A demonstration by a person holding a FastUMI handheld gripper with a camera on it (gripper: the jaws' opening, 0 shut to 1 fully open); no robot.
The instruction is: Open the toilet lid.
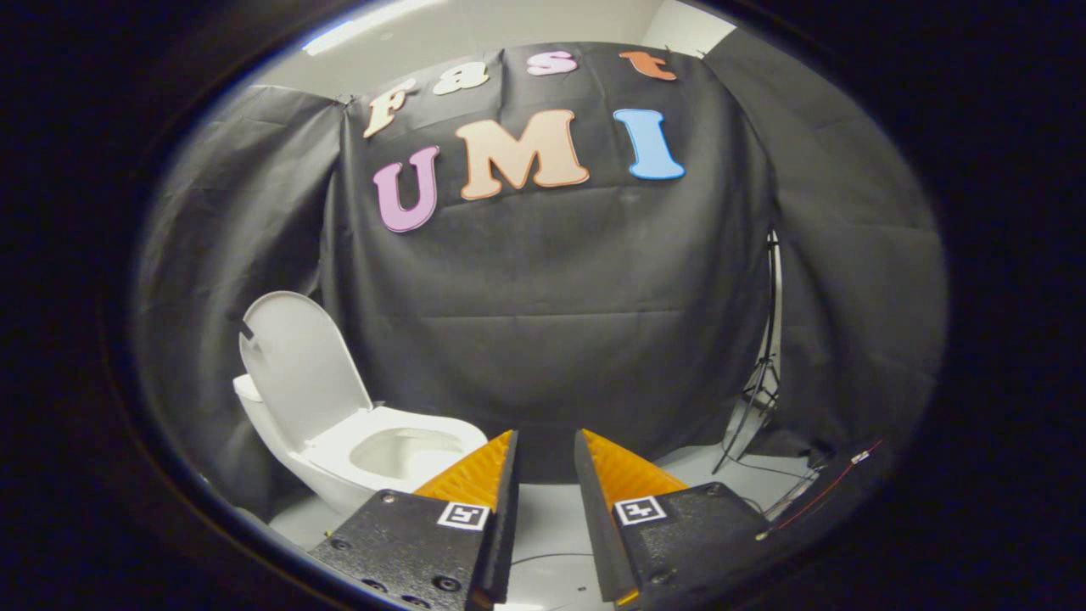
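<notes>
Smooth glossy toilet lid (297, 361), likely plastic; matt creased cloth wall (551, 297); the parted tool's (545, 441) fingers (475, 475) ribbed.

The gripper (545, 445) points across the floor (543, 518) toward the cloth wall (551, 322), its two fingers parted with only floor between them. The toilet (356, 441) stands ahead and to the left of the left finger, whose tip overlaps the near rim of the bowl (399, 450) (whether they touch cannot be told). The toilet lid (297, 365) stands raised behind the bowl, leaning back toward the left-hand cloth. Well to the right, beyond the right finger, a light stand (764, 373) rises at the wall's edge, cables (793, 488) trailing on the floor before it.
</notes>
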